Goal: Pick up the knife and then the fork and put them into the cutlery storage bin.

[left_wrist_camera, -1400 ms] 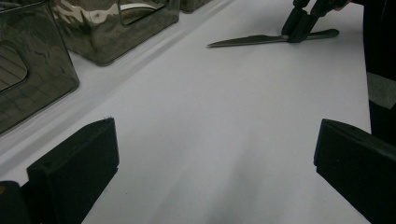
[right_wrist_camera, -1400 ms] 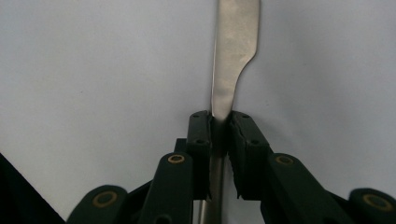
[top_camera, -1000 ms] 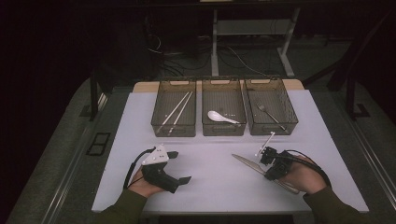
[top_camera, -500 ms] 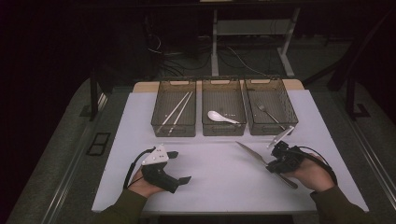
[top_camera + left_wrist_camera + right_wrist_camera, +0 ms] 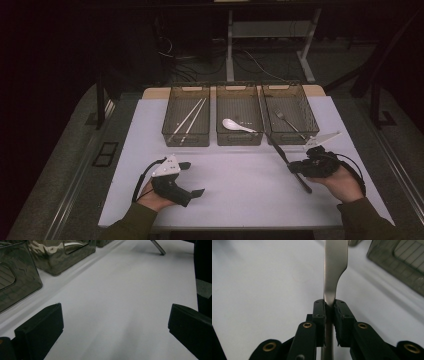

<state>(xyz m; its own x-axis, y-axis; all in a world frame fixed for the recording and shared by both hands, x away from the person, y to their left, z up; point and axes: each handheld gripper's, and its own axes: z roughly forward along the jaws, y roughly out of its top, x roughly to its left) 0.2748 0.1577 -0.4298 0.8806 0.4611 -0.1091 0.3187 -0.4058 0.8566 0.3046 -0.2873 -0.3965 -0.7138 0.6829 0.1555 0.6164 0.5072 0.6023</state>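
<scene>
The right tongs [image 5: 329, 306] are clamped tight on the handle of a table knife [image 5: 280, 150] held above the right part of the white worktop [image 5: 240, 185], blade slanting toward the middle tray [image 5: 239, 140], while the left tongs [image 5: 192, 178] rest near-left, gaping wide and empty.

White counter [image 5: 240, 190]. Three clear bins in a row at its far edge: left bin [image 5: 172, 134] with chopsticks [image 5: 189, 117], middle bin [image 5: 239, 139] with a white spoon [image 5: 235, 125], right bin [image 5: 308, 116] with a fork [image 5: 287, 122].
</scene>
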